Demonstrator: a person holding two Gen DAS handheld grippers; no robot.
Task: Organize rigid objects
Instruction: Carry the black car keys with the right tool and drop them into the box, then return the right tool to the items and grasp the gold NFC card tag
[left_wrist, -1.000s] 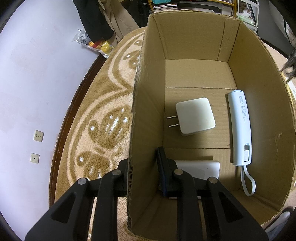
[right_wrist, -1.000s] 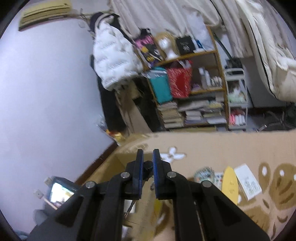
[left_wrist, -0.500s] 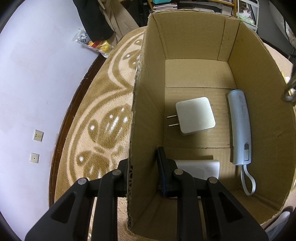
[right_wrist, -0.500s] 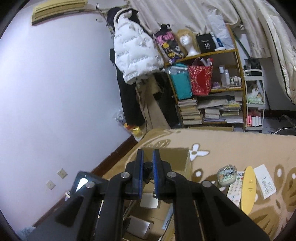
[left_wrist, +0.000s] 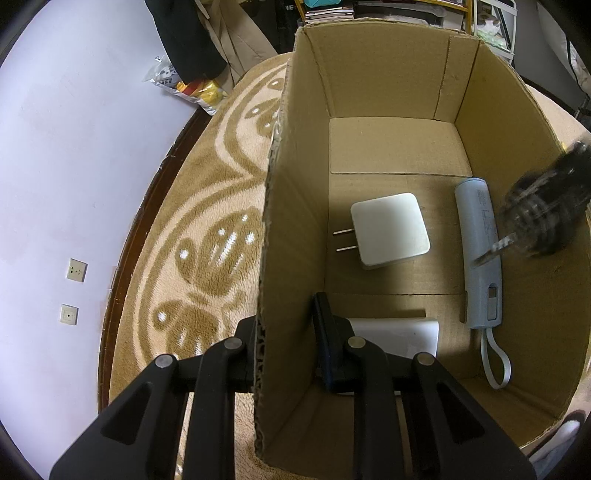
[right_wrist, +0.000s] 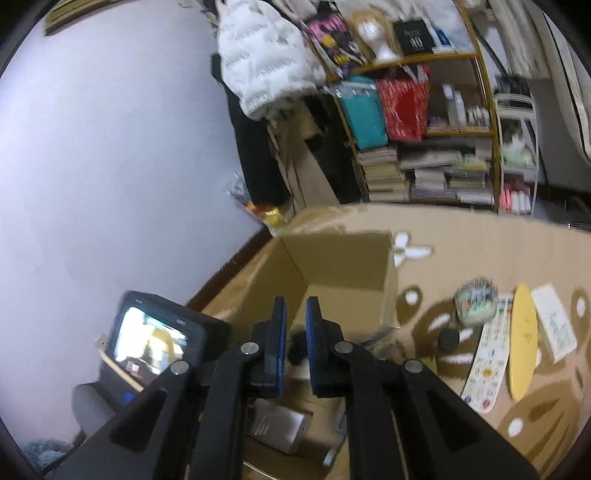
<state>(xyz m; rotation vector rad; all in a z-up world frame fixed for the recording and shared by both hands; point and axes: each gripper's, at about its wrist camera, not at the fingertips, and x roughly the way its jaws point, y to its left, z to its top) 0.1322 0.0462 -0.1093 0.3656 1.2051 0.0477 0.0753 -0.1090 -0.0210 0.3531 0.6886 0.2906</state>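
My left claw (left_wrist: 288, 332) was clamped on the left wall of the cardboard box (left_wrist: 295, 229), one finger outside over the rug (left_wrist: 192, 229) and the other inside against the corrugated board. My right claw (right_wrist: 295, 325) had its blue-padded fingers close together with a narrow gap, and a small dark thing (right_wrist: 297, 349) sat between them; I could not tell from that view whether the pads were pressing on it or what it was.

On the box floor, a white square plug adapter (left_wrist: 389, 229) lay flat near the middle, its two prongs pointing toward the left wall. A pale cylindrical device (left_wrist: 480, 254) with a wrist loop lay along the right wall, loop toward the near edge. A flat white block (left_wrist: 402, 332) rested by the near edge, just beside my inner left finger. A blurred dark object (left_wrist: 543, 214) hung above the box's right side, over the cylindrical device.

On the rug to the right of the box, apart from it, lay a remote control (right_wrist: 487, 358), a yellow oval board (right_wrist: 522, 339), a white card (right_wrist: 554, 321) and a small round patterned case (right_wrist: 474, 302), close together in a row.
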